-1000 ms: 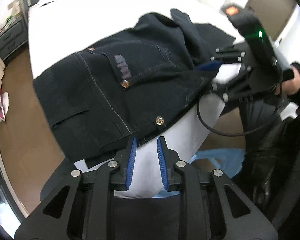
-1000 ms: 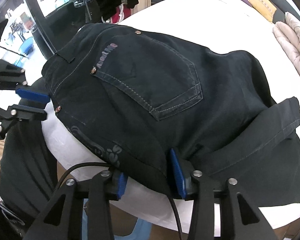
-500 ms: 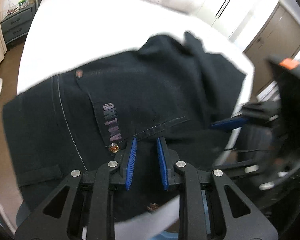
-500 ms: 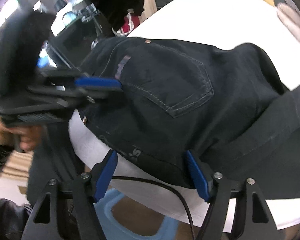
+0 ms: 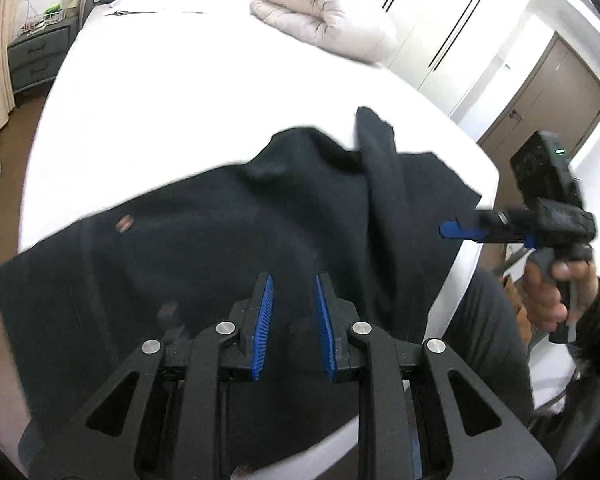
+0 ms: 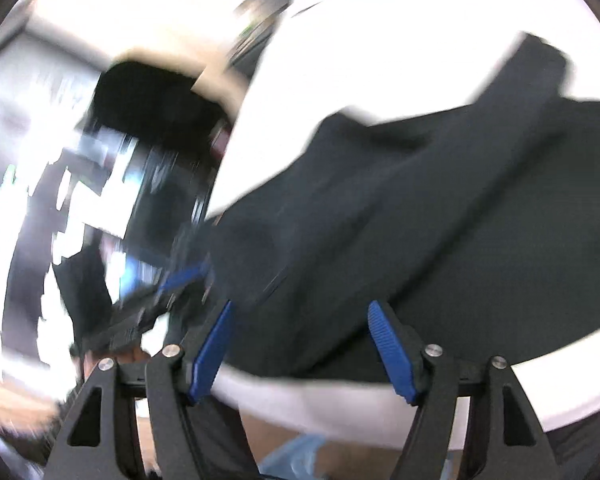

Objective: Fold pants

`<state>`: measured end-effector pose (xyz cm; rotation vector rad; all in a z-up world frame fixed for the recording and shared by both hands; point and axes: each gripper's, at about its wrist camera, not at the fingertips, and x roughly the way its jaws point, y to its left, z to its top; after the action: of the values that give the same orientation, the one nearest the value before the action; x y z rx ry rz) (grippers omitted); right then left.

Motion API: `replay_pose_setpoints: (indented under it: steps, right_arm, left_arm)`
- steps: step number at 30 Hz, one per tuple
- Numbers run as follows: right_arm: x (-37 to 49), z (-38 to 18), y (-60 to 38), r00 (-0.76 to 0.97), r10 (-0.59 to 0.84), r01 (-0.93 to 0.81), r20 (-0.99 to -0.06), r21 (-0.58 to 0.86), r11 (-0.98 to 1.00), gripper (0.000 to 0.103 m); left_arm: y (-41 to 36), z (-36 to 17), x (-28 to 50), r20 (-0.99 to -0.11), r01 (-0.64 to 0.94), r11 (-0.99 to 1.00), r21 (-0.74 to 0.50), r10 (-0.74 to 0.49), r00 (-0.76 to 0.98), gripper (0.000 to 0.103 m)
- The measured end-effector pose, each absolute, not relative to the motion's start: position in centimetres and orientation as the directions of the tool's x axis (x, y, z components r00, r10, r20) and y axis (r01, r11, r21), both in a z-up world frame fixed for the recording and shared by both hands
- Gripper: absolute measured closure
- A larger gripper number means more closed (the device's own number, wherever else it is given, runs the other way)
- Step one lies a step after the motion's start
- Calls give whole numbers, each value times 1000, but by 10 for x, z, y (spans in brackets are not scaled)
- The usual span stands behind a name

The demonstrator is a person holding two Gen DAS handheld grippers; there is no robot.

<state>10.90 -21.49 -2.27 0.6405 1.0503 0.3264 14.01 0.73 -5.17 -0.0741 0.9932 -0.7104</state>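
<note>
Left gripper [image 5: 293, 320]: your blue pads sit narrowly apart above the black denim pants [image 5: 204, 264], pinching nothing.
Right gripper [image 6: 300, 344]: your jaws stand wide, empty, over the pants' near edge; view blurred.
Pants: spread on the white bed [image 5: 188, 92], near its front edge.
Around: rolled beige duvet [image 5: 324, 20] far back.
Open room: bare sheet beyond the pants.

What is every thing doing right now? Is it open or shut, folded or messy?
pants: spread on the bed, one leg flopped over, rumpled
left tool: slightly open, holding nothing
right tool: wide open, holding nothing
duvet: rolled up
brown door: shut
nightstand drawers: shut
</note>
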Motion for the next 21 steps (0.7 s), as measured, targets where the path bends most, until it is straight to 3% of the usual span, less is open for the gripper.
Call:
replay_pose_setpoints:
  steps: [2, 6, 8, 14, 21]
  right_arm:
    - [119, -28, -262, 559, 511, 148, -653, 685, 714, 32]
    - [138, -50, -319, 660, 459, 281, -595, 762, 583, 45]
    - [152, -59, -341, 683, 433, 315, -588, 772, 552, 52]
    - [196, -79, -386, 743, 405, 360, -533, 828, 430, 53]
    - [216, -93, -418, 712, 371, 445, -596, 792, 418, 53]
  left_arm:
    - [-5, -61, 150, -756, 485, 783, -388, -572, 318, 82]
    - [-18, -104, 164, -832, 421, 824, -379, -503, 235, 83]
    - [-14, -108, 164, -817, 402, 820, -408, -525, 240, 83]
    - [-14, -112, 166, -826, 380, 827, -414, -517, 224, 83]
    - [-5, -120, 166, -819, 368, 821, -437, -532, 215, 83]
